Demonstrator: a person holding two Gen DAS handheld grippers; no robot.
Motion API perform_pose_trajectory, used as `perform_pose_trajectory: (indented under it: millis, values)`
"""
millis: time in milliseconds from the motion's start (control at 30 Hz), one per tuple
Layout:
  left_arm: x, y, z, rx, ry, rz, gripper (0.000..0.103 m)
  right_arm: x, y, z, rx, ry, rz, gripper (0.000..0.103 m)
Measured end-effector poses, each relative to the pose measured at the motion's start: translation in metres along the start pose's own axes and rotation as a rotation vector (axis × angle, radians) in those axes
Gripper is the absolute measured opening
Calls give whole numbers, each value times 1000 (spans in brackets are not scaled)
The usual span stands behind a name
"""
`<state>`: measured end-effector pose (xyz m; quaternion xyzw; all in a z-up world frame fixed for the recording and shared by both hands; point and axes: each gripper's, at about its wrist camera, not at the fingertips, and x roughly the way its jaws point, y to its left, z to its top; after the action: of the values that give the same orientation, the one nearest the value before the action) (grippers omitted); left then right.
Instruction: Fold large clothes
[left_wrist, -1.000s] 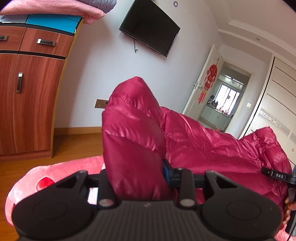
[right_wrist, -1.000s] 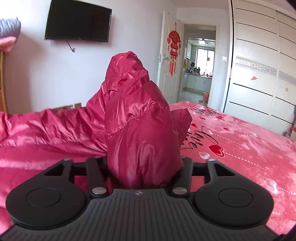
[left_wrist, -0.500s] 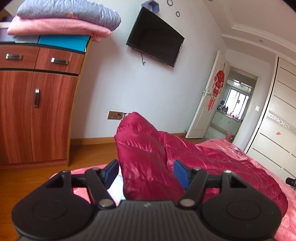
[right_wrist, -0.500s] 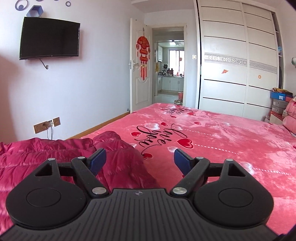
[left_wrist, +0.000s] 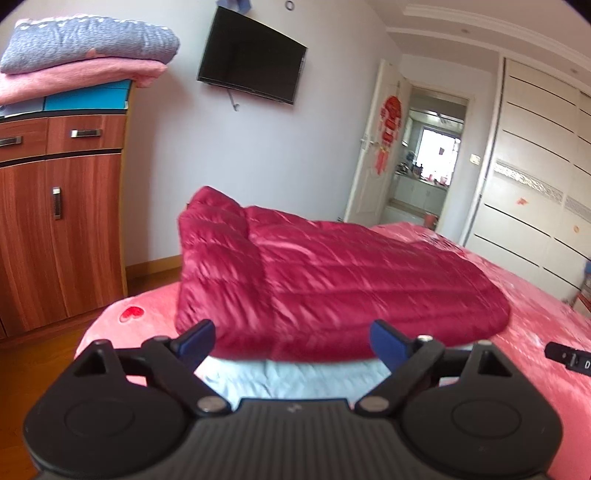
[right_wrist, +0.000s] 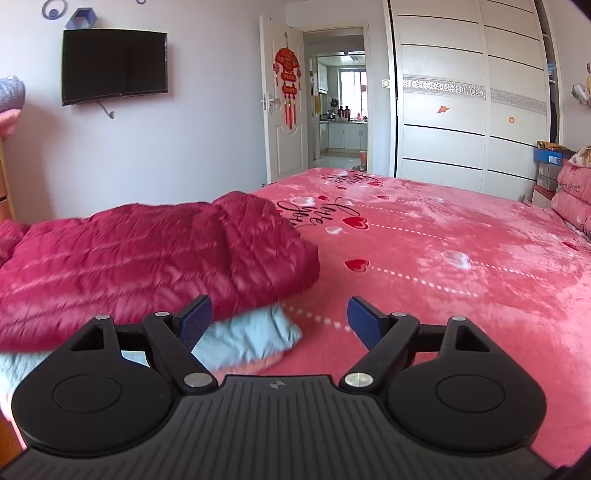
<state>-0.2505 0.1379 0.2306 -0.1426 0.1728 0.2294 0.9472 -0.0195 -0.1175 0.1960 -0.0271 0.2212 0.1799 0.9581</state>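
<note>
A crimson quilted down jacket (left_wrist: 332, 280) lies folded over on the pink bed (left_wrist: 546, 369); it also shows in the right wrist view (right_wrist: 140, 258). A pale blue cloth (left_wrist: 295, 380) sticks out from under its near edge, also in the right wrist view (right_wrist: 251, 336). My left gripper (left_wrist: 291, 341) is open and empty, just before the jacket's near edge. My right gripper (right_wrist: 277, 319) is open and empty, by the jacket's right corner. A tip of the right tool (left_wrist: 569, 360) shows at the left view's right edge.
A wooden cabinet (left_wrist: 55, 229) with folded blankets (left_wrist: 81, 62) on top stands left of the bed. A TV (left_wrist: 253, 75) hangs on the far wall. White wardrobe doors (right_wrist: 469, 103) and an open doorway (right_wrist: 341, 110) lie beyond. Pillows (right_wrist: 576, 199) sit at the right.
Both grippers have let go of the jacket and opened. The raised jacket parts have dropped flat onto the bed, and both grippers have drawn back from it.
</note>
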Motion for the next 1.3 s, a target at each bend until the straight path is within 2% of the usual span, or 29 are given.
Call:
perform_pose_trajectory:
  millis: [333,467,733,933,1300]
  values:
    - [-62,-59,-15,113,-24,-75,95,-86,-2,-35,28,4,-28,101]
    - [-87,-77,-18,158,-42,-98,101,-107,-2,-38,28,2,-43,101]
    - [-121,-93,-29,189,-31,-123,102,-144,10,-37,1,-18,-37,101]
    - [-135,-90,-36,179,-4,-108,102,-158,23,-38,-20,-29,-31,101]
    - [-149,-68,-42,175,-2,17,102,-160,38,-42,-24,-27,-12,103]
